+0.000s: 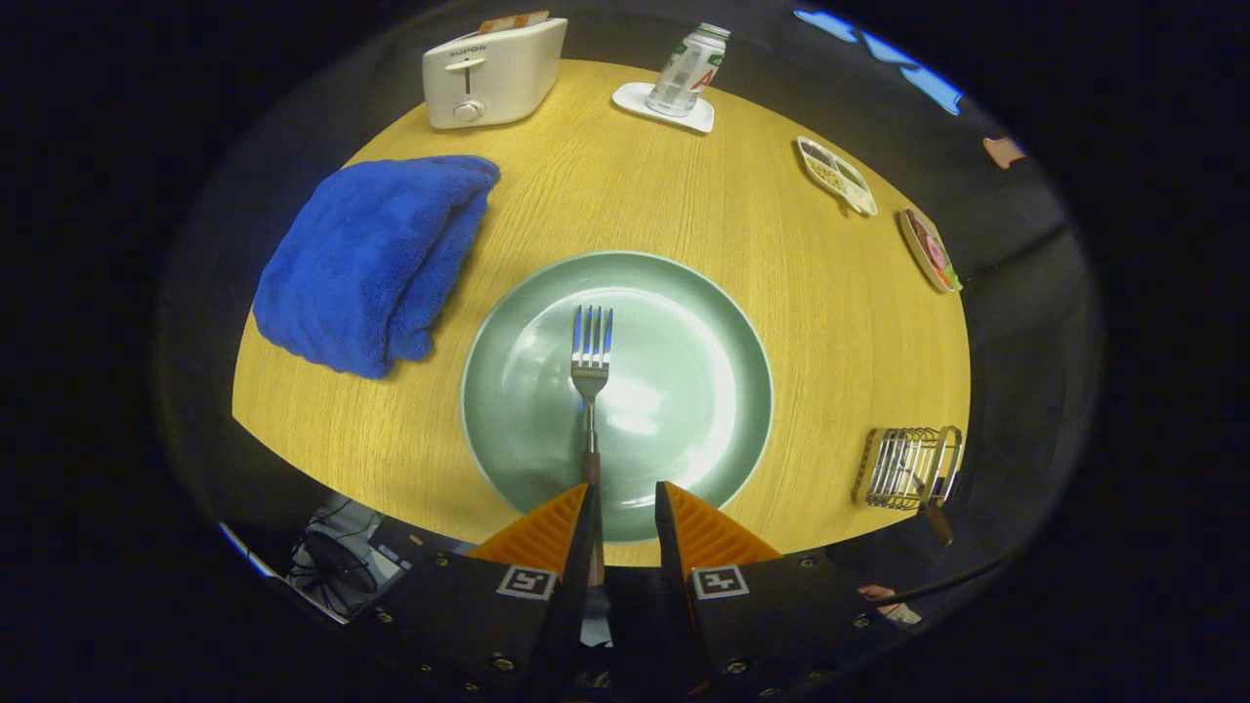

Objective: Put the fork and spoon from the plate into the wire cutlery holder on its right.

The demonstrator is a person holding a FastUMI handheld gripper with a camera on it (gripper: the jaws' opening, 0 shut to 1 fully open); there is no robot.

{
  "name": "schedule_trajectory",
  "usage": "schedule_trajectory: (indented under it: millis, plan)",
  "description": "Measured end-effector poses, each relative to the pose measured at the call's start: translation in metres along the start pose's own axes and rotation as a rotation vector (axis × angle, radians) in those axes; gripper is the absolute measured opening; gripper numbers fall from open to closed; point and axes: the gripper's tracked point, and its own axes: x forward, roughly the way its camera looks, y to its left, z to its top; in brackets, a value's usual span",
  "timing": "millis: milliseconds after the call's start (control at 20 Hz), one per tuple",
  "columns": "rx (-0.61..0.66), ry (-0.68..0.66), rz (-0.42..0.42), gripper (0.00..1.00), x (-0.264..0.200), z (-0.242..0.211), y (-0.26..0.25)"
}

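Tongs (625,503) parted, steel fork (591,363), round plate (723,322)

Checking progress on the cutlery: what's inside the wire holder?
A brown handle sticks out of the wire holder, likely the spoon; its bowl is hidden. The fork sits between the tongs.

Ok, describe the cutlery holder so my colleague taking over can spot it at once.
Start at the round wooden table with the green plate in the middle, where the fork lies ahead of the gripper. Look right of the plate, to the table's near edge. The holder is a small basket of shiny wire, the one see-through metal thing among the dishes there; a handle sticks out of it.
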Motion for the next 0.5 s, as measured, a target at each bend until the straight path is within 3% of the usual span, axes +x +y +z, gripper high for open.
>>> schedule_trajectory:
  millis: [400,500]
  plan:
    - [0.083,0.061,0.083,0.36,0.036,-0.009,0.017]
    - [0.087,0.024,0.076,0.11,0.033,-0.006,0.015]
